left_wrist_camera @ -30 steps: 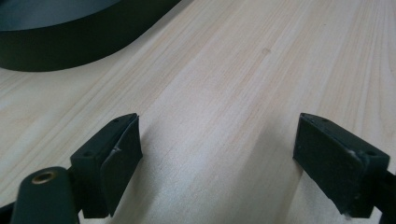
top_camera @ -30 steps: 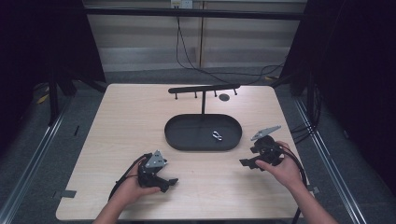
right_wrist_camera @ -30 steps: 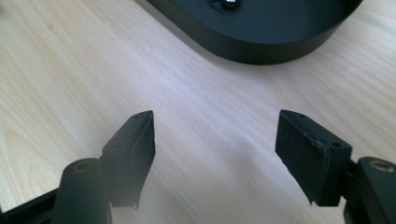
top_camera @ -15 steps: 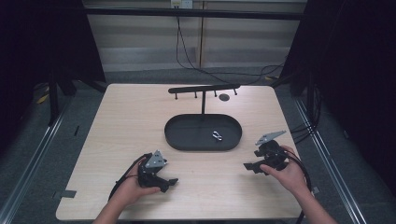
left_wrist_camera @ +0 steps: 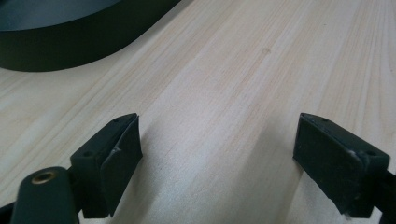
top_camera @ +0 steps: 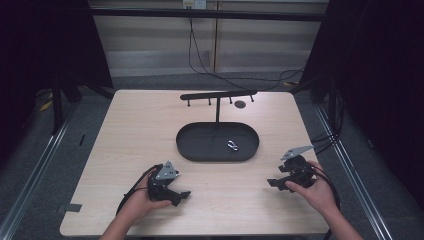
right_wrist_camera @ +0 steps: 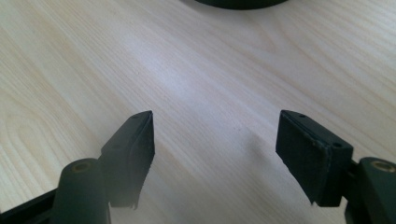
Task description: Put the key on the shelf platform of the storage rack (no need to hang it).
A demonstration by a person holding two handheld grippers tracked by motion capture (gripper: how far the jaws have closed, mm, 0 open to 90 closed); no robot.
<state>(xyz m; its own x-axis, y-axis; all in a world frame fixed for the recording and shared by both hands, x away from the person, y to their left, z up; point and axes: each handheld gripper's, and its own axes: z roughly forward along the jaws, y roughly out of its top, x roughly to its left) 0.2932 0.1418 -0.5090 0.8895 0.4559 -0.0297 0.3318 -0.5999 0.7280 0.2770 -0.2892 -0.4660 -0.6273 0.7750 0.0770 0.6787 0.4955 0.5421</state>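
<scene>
Resting low on the near left of the desk (top_camera: 125, 135), the left gripper (top_camera: 181, 194) has its jaws wide and empty. The black tray (top_camera: 200, 150) sits centre, holding a small metal piece (top_camera: 232, 145) too tiny to identify. Near right, the right gripper (top_camera: 272, 183) is likewise wide. A good approach probably aligns the jaws squarely before descending.

A lab-style recording bay — a bare wooden table (top_camera: 130, 135) stands on grey flooring, hemmed by black curtains (top_camera: 45, 45) on both sides. Beyond the grippers, past the table's far edge, cables (top_camera: 200, 50) hang down a plain panelled wall. Metal rails (top_camera: 37, 155) run along the floor outside each hand — no domestic furnishings.
</scene>
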